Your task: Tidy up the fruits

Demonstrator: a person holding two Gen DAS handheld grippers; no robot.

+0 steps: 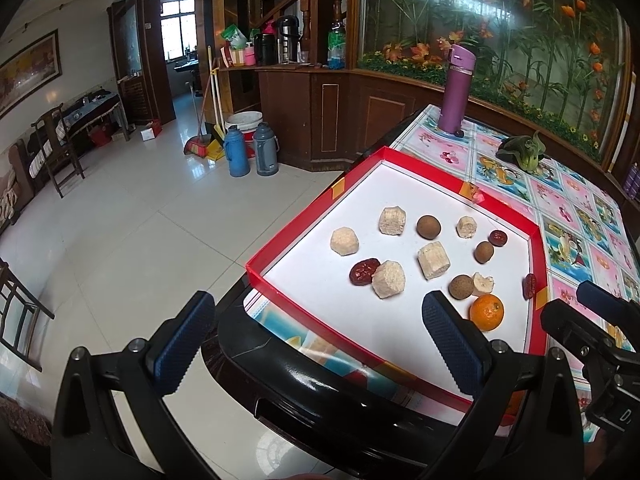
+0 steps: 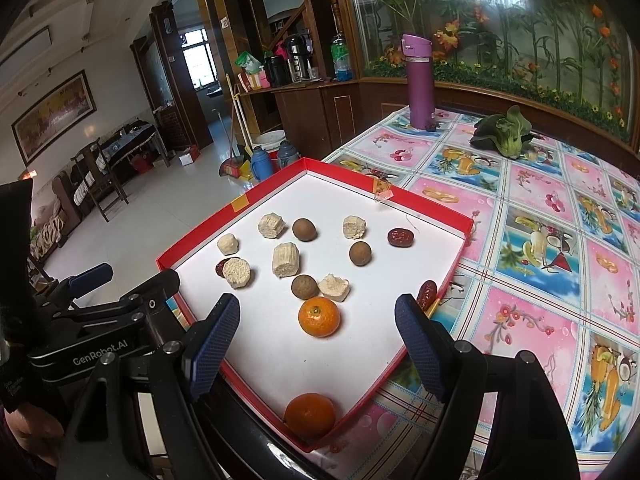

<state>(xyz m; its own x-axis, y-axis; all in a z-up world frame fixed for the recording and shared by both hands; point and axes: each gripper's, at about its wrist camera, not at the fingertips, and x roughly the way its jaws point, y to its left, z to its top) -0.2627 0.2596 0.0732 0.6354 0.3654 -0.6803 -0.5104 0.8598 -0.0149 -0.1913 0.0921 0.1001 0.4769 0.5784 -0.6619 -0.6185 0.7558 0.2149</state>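
**Both claws poised over the tray, no fruit yet picked**

The sorting appears to be at its outset: the fruits lie scattered in the red-rimmed tray [image 2: 460, 224] on the tabletop [image 2: 560, 240], ungrouped, and neither claw holds anything. The right claw [image 2: 316, 340] stands spread, nothing between its pads. The left claw [image 1: 320, 340] is likewise spread and empty, its left finger [image 1: 180, 344] over the floor beyond the tabletop's edge.

In the right wrist view, a tangerine [image 2: 319, 317] sits at lower centre, just ahead of the right claw and between the lines of its two fingers. A second tangerine [image 2: 310, 416] lies lower still, in the tray's near corner. Above them are three brown longans [image 2: 305, 287], several pale cut cane pieces [image 2: 334, 287] and dark red jujubes [image 2: 400, 237]; one jujube [image 2: 427, 294] rests against the tray's right rim.

The likely next move is a short advance and descent of the right claw around the nearer-ahead tangerine, then a gentle closing. The longan and cane piece just above it leave little room for overshoot.
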